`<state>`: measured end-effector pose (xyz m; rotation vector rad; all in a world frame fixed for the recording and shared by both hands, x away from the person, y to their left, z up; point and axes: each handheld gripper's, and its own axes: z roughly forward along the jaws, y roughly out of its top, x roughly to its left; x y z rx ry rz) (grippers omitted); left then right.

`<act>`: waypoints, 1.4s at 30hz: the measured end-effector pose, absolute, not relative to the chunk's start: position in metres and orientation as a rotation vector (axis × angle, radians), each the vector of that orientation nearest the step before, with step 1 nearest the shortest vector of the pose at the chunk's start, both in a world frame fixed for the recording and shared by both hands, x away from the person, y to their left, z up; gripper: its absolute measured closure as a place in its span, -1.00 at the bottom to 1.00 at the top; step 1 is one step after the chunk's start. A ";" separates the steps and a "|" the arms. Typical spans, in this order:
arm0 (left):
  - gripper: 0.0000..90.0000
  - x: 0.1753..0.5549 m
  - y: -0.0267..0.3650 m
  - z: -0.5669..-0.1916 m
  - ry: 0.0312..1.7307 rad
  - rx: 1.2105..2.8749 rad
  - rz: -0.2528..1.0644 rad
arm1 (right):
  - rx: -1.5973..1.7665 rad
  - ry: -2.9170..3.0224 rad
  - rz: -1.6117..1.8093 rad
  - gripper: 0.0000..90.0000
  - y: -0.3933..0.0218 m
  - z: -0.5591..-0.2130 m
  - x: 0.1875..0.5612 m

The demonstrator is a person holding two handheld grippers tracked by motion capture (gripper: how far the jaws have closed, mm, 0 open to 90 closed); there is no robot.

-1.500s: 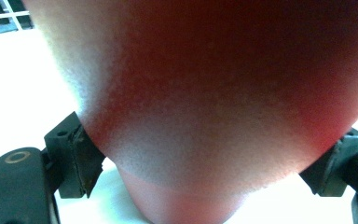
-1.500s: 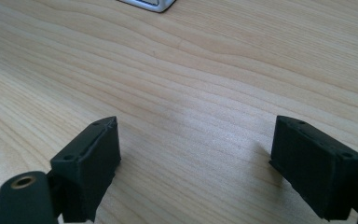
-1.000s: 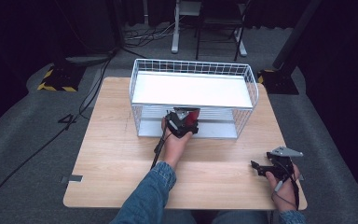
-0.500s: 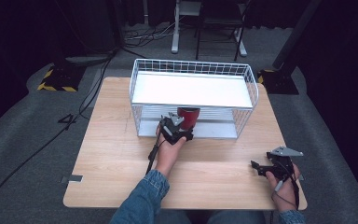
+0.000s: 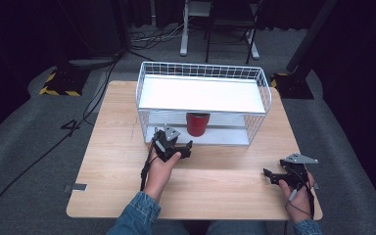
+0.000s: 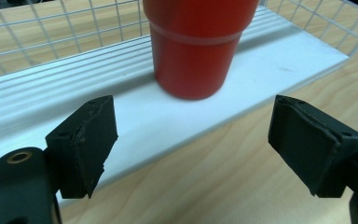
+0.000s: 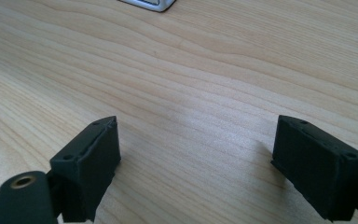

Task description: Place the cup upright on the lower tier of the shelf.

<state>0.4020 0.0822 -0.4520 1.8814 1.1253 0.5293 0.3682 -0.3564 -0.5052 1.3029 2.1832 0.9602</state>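
- Dark room around a light wooden table (image 5: 112, 147); grey carpet below, cables and a yellow-black striped block on the floor at far left.
- White wire rack (image 5: 203, 105) stands on the far half of the table: an upper white shelf with a wire rim, a lower white tray beneath it.
- High view: red cup (image 5: 197, 123) stands upright on the lower tray, under the upper shelf, left of the tray's middle. Upper shelf bare white.
- High view: left gripper (image 5: 182, 148) sits on the table just in front of the rack's near edge, held in the left hand (image 5: 160, 169), denim sleeve behind. Jaws point toward the cup, a little to its left.
- Left gripper view adds detail: jaws spread wide, nothing between them; red cup (image 6: 196, 44) stands beyond them, apart from both pads, its base on the white tray (image 6: 135, 116). Wire grid behind the cup, wood grain of the table below the tray's front lip.
- High view: right gripper (image 5: 273, 175) rests near the table's near right corner, well apart from the rack, grey plate on top, right hand (image 5: 298, 191) around it.
- Right gripper view: jaws spread wide, holding nothing, bare wood grain (image 7: 191, 93) between and ahead; a pale corner of the rack base (image 7: 149, 3) at the top edge.
- Cup's inside can't be told from any view.
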 end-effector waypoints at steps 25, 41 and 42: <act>-0.66 0.336 0.154 -0.424 0.978 1.908 0.493 | 1.307 2.181 0.958 -0.66 -0.355 -0.505 0.368; -0.66 0.318 0.209 -0.439 0.926 1.928 0.426 | 1.305 2.180 0.958 -0.66 -0.355 -0.505 0.368; -0.66 0.316 0.212 -0.441 0.916 1.934 0.439 | 1.305 2.180 0.958 -0.66 -0.355 -0.505 0.368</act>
